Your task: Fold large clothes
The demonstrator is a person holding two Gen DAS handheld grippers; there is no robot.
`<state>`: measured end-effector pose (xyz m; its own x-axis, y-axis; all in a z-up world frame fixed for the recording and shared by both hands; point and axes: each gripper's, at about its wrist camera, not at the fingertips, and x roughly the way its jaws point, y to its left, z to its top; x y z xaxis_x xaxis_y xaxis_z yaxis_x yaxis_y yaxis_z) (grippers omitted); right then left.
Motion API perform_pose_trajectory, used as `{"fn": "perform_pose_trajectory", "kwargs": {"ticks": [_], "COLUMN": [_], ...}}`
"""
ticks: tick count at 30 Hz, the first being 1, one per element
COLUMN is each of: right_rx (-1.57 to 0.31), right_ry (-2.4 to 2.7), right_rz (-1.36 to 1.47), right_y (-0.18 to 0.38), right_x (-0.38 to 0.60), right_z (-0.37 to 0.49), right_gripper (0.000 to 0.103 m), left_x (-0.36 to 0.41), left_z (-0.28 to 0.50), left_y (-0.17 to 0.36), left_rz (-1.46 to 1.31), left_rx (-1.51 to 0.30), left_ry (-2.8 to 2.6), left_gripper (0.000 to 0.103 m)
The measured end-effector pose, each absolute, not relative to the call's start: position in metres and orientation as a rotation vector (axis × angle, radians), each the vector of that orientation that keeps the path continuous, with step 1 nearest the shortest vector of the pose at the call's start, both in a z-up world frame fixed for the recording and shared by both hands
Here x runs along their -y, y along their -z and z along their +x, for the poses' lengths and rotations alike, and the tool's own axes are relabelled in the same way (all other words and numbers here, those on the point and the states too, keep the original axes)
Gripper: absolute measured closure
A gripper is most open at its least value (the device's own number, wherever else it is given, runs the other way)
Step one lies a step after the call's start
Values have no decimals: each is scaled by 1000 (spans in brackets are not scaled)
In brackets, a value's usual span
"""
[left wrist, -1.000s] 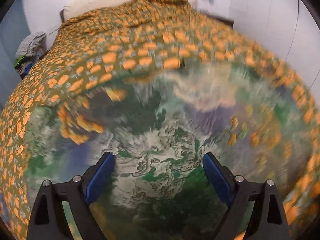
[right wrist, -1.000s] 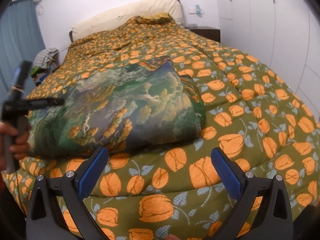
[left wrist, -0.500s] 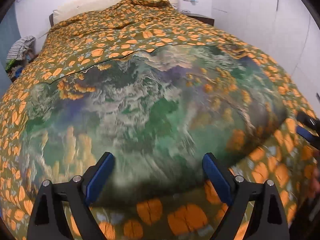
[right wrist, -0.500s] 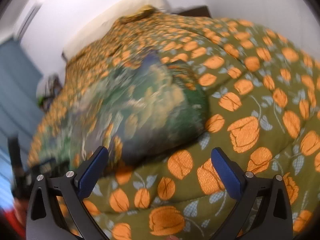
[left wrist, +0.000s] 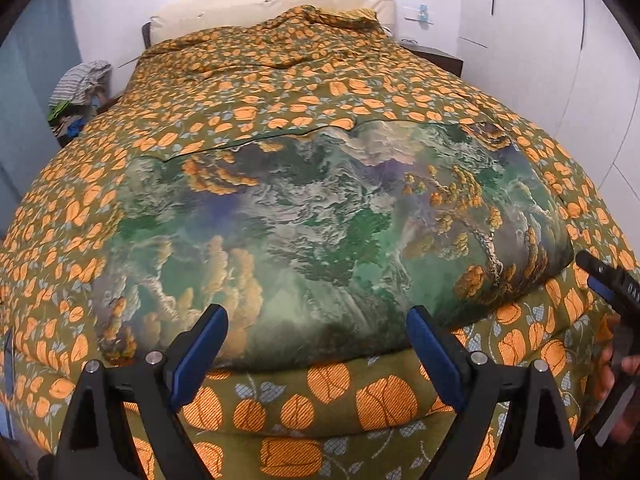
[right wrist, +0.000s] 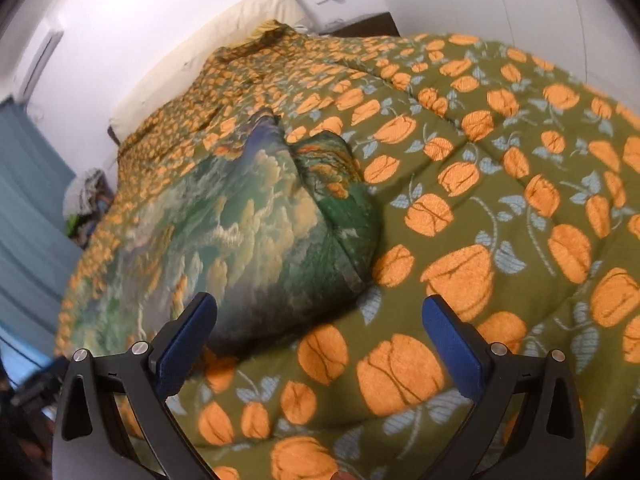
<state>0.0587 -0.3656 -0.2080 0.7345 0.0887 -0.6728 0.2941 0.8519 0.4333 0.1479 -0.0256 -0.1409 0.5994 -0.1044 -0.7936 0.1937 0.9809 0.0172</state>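
Note:
A large folded cloth printed with green, blue and golden clouds lies as a thick rectangle on the orange-flowered bedspread. My left gripper is open and empty, just before the cloth's near edge. My right gripper is open and empty, at the cloth's near right corner, above the bedspread. The right gripper's tip also shows at the right edge of the left wrist view, held by a hand.
A cream headboard stands at the far end of the bed. A pile of clothes lies left of the bed. A dark nightstand and white wardrobe doors are to the right. A teal curtain hangs left.
My left gripper has pulled back from over the cloth to its near edge. My right gripper has swung right and tilted. The cloth lies still.

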Motion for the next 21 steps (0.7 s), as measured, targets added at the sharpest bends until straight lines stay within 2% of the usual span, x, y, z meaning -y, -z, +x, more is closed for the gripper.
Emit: {"fn": "perform_pose_trajectory", "kwargs": {"ticks": [12,21], "right_rx": [-765,-767], "right_ry": [97,99], "right_rz": [457,488], "right_y": [214,214], "right_x": [340,348], "right_z": [62,67], "right_gripper": [0,0], "left_x": [4,0], "left_z": [137,138], "left_y": [135,136], "left_rz": [76,64], "left_rx": [-899,-900], "left_ry": [132,128], "left_gripper": [10,10]}}
